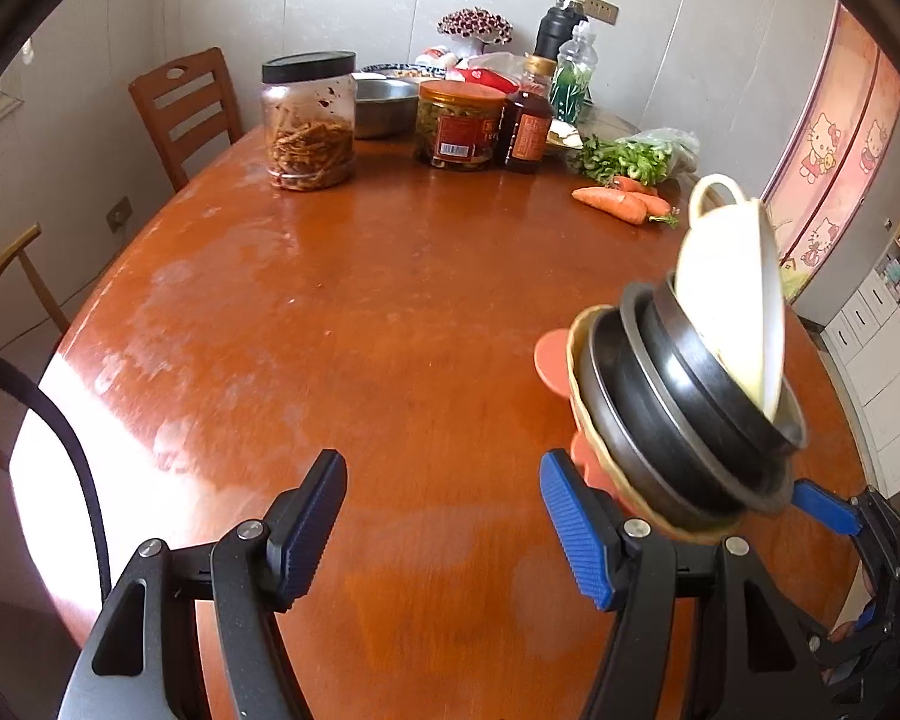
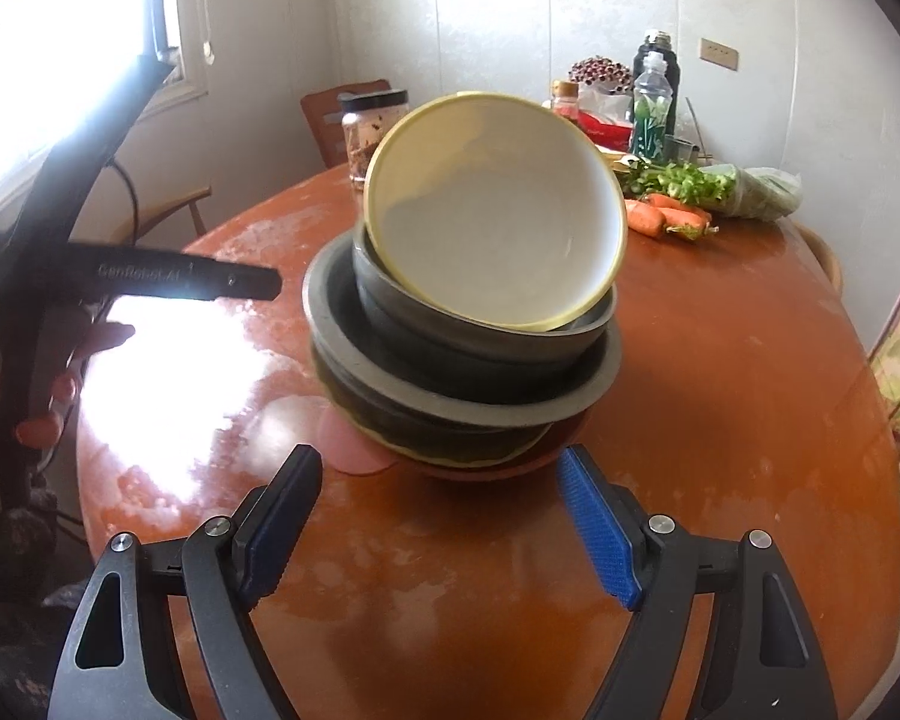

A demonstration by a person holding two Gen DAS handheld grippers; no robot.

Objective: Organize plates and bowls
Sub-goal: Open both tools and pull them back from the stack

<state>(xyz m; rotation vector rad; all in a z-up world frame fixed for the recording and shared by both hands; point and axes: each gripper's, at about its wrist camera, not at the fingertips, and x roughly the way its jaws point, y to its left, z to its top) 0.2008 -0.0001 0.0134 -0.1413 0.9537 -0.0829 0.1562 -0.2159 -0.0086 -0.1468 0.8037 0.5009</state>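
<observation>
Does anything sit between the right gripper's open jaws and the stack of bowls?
Nothing visible: only bare brown wooden table lies between the right gripper and the leaning stack of dark and cream bowls.

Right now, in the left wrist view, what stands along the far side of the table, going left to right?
Black-lidded jar → metal bowl → orange-lidded jar → dark sauce bottle → bagged greens → carrots.

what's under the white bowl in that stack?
The white bowl sits tilted in a dark grey bowl, then a wider grey dish, a yellow-rimmed dish and something orange-red at the base. The lower dishes' insides are covered.
</observation>
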